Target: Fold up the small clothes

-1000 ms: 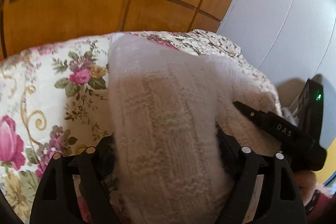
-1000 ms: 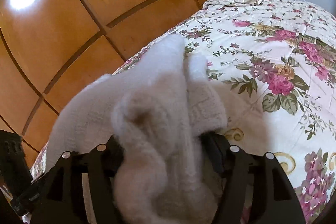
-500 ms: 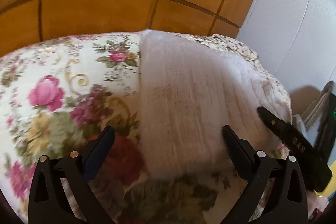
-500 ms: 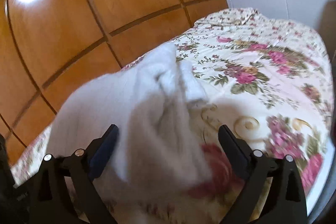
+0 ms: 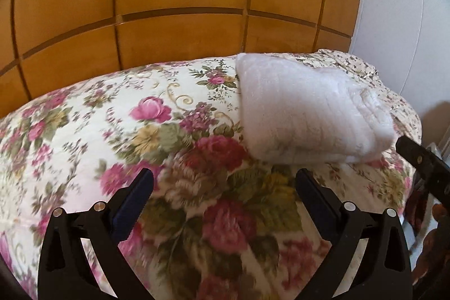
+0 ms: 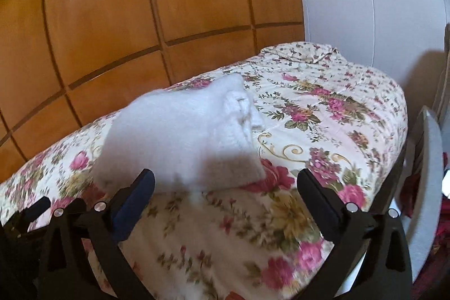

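The folded white garment (image 5: 306,114) is left at one o'clock; both grippers, left gripper (image 5: 223,187) fully spread and right gripper (image 6: 225,187) opening, are best withdrawn clear, empty.

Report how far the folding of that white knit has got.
Done: the white knit garment lies folded in a compact bundle on the floral bedspread. In hand: nothing; the left gripper is open and empty, the right gripper is opening, empty. Left: no other unfolded clothes show.

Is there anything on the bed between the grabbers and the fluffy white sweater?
Nothing visible. Only bare floral bedspread lies between each open hand-held gripper (left, right) and the folded white sweater. Neither gripper touches it.
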Demonstrator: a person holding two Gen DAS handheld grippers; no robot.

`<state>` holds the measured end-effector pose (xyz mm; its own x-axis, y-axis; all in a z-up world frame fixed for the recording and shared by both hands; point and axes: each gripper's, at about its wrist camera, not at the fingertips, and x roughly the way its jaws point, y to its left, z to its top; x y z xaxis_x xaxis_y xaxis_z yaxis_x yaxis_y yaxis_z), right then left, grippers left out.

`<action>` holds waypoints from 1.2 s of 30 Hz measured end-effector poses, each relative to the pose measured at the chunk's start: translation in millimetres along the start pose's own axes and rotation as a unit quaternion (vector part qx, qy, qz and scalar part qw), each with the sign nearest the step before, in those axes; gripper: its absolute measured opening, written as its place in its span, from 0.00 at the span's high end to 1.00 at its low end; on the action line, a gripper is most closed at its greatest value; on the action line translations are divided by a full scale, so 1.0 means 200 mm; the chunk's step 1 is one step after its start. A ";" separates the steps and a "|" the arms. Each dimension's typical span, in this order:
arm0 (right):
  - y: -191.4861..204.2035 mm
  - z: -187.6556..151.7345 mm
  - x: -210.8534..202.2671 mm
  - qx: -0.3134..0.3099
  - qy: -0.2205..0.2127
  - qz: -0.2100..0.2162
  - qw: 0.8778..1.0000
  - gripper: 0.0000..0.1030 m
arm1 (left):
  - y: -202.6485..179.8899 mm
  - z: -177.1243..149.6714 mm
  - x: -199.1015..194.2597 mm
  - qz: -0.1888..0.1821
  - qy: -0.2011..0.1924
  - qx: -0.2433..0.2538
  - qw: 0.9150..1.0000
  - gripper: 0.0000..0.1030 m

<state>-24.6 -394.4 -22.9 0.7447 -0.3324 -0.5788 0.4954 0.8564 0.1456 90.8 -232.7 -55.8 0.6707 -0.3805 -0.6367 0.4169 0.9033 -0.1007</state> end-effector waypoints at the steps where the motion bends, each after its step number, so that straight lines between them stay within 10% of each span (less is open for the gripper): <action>1: 0.01 0.00 -0.02 -0.005 0.001 0.002 1.000 0.02 | 0.01 -0.01 -0.03 0.000 -0.004 -0.005 1.000 0.03; 16: 0.08 -0.11 -0.33 -0.057 0.000 0.007 0.998 0.02 | -0.04 -0.05 -0.44 0.069 -0.074 -0.006 0.995 0.03; 36: 0.02 -0.10 -0.32 -0.041 0.010 0.002 0.999 0.02 | -0.07 -0.06 -0.44 0.070 -0.068 -0.005 0.995 0.03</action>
<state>-78.8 -361.1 -1.5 0.7372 -0.3209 -0.5946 0.4533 0.8875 0.0831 18.9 -209.7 -8.7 0.7984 -0.2733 -0.5365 0.3081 0.9510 -0.0260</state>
